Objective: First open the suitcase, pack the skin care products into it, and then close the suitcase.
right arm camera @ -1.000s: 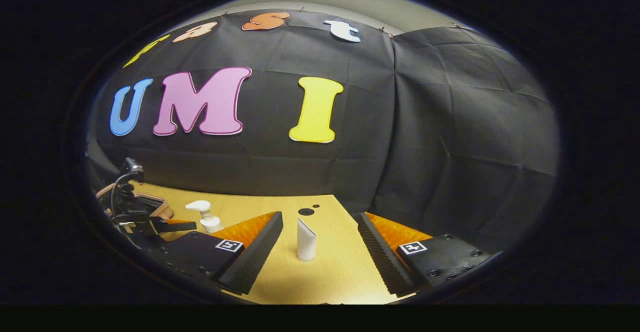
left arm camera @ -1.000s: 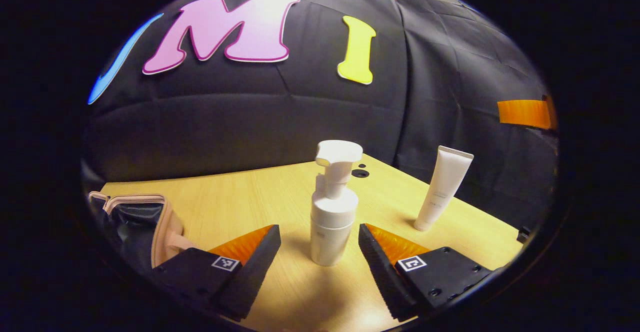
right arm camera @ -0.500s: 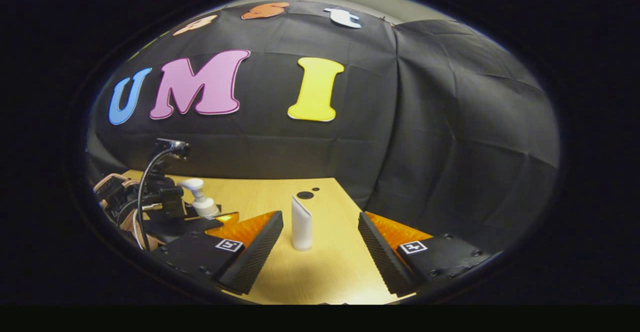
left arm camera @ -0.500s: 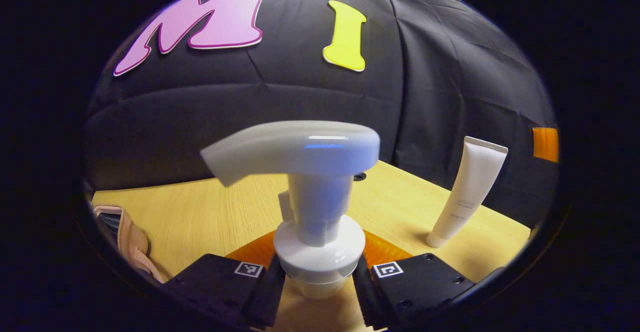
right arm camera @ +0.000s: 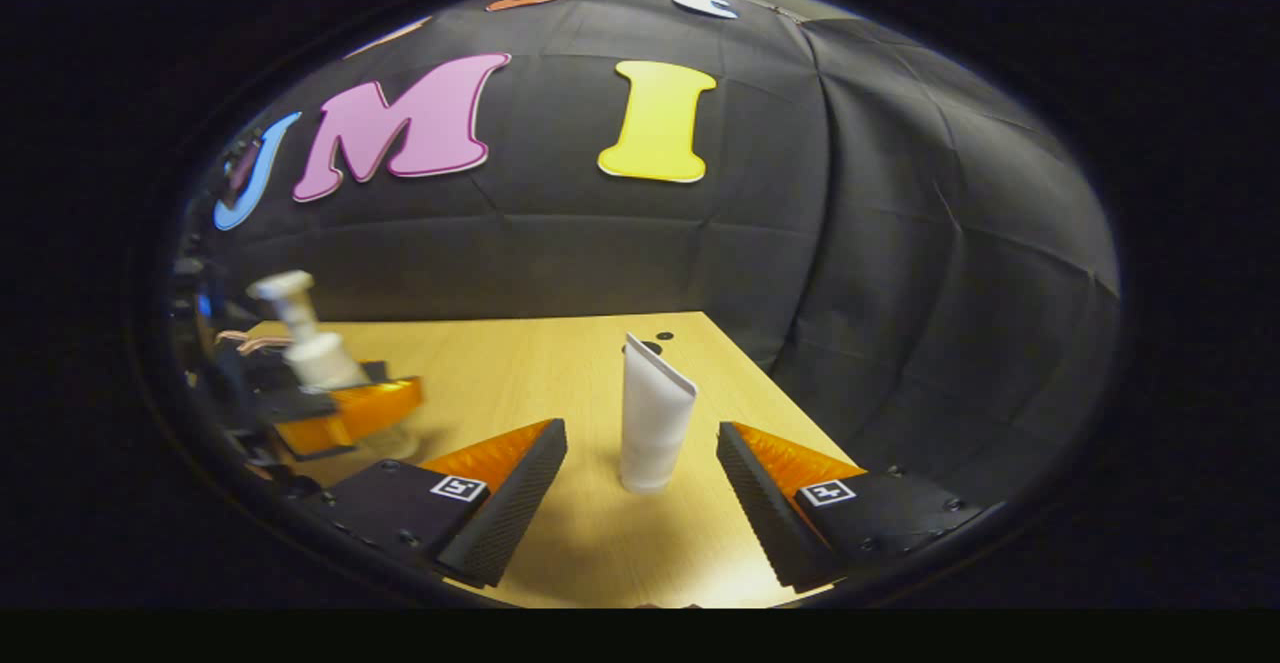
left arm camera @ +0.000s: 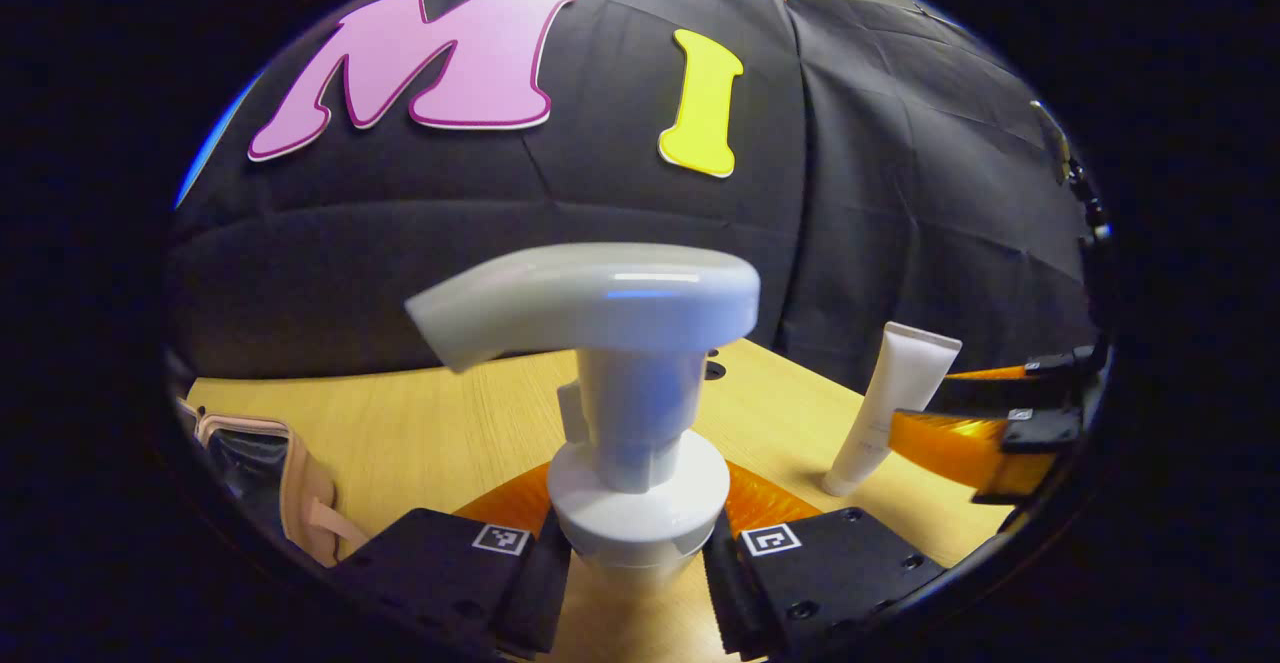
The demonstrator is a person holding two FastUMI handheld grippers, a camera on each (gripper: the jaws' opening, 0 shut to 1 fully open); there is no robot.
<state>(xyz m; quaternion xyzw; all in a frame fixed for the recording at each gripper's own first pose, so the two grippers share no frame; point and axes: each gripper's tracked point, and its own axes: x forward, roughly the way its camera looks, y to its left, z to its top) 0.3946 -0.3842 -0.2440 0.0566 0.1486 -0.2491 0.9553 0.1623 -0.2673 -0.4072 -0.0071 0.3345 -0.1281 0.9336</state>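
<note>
Pink suitcase point(left arm camera: 290, 473) open at lower left, left tool point(left arm camera: 632, 583) clamped on white plastic pump bottle point(left arm camera: 625, 393), right tool point(right arm camera: 640, 503) spread around upright white tube point(right arm camera: 652, 428), nothing packed.

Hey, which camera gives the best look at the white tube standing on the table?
The right gripper view: the white tube stands upright, centred and unobstructed between the open fingers of the right tool. In the left gripper view the tube is off to one side and partly covered.
</note>
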